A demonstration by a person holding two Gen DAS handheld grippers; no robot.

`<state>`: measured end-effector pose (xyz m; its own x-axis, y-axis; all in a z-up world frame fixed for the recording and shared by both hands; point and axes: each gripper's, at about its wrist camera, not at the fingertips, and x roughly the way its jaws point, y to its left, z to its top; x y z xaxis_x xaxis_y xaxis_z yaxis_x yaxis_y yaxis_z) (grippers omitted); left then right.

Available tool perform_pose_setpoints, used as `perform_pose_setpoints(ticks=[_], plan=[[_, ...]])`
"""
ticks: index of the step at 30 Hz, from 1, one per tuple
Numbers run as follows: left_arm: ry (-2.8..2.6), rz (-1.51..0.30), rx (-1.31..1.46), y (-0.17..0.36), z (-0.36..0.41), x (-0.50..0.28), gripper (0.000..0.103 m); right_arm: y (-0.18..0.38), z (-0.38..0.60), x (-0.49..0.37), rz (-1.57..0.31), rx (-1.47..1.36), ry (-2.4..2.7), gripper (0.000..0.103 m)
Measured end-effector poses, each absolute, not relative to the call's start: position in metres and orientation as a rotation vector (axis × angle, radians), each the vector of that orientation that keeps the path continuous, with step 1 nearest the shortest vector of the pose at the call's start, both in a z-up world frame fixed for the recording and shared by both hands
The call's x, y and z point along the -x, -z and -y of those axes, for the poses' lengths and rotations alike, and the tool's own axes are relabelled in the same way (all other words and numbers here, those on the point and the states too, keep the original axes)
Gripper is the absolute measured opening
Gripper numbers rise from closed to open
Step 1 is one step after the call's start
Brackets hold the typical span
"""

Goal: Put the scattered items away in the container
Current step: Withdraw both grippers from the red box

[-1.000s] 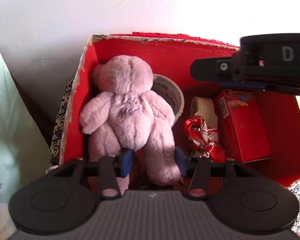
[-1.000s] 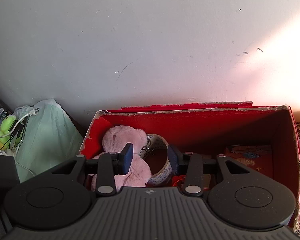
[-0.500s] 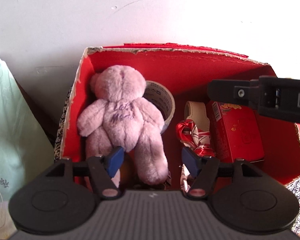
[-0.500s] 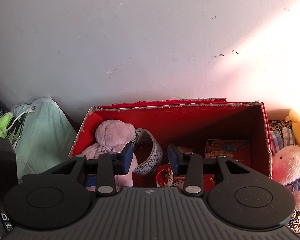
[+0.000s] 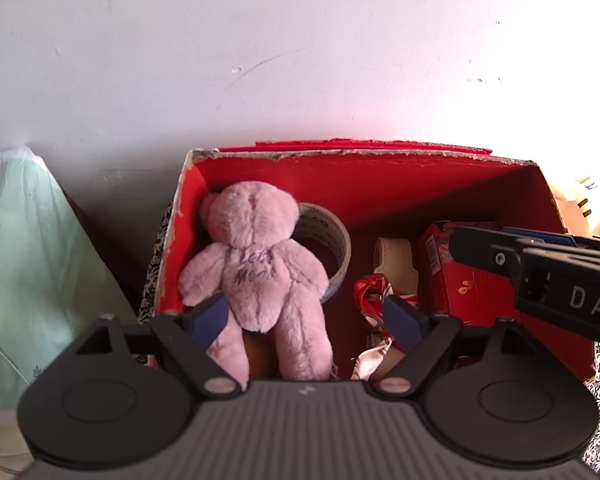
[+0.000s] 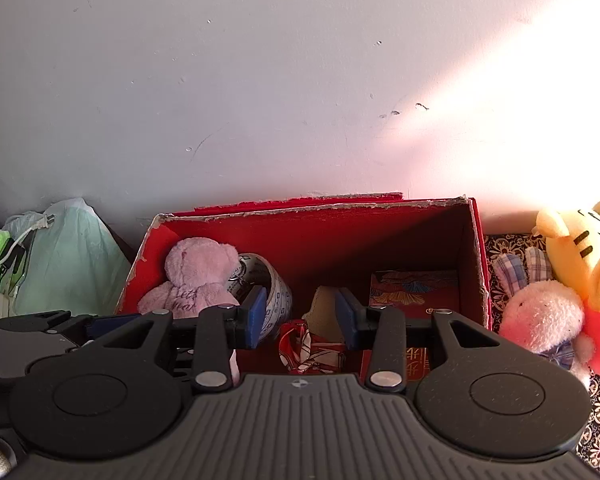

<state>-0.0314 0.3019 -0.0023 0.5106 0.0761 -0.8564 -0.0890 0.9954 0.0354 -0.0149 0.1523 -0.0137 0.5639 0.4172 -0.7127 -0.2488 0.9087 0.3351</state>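
The red cardboard box stands against the wall. In it a pink teddy bear lies face down at the left, next to a tape roll, a red-white ribbon, a cream item and a small red carton. My left gripper hovers above the bear's legs. Its jaws are opening and the blue pads stand clear of the plush. My right gripper hangs open over the box's front, nothing between its fingers, and it also reaches in from the right of the left wrist view.
A pale green plastic bag sits left of the box. A yellow plush and a pink plush lie on patterned cloth to the right. The white wall rises right behind the box.
The left jaws have spread off the bear's legs and the gripper has lifted away, leaving the bear in the box. The right gripper has drifted right, bringing the two plush toys into view.
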Motion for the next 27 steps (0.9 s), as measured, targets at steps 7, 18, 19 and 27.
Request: perform_pose_setpoints(ticks=[7,18,19,27], plan=[[-0.198,-1.075,-0.005,0.011,-0.299,0.036,0.077,0.027,-0.148,0.009,-0.954,-0.208,-0.459,0.039],[-0.286,-1.128,0.03,0.028,-0.305,0.044,0.066,0.048,-0.141,0.006,-1.051,-0.209,-0.503,0.031],[-0.293,-1.128,0.027,0.03,-0.306,0.044,0.066,0.048,-0.14,0.006,-1.05,-0.208,-0.503,0.031],[-0.303,-1.123,0.033,0.031,-0.326,0.048,0.067,0.049,-0.14,0.008,-1.059,-0.224,-0.489,0.031]])
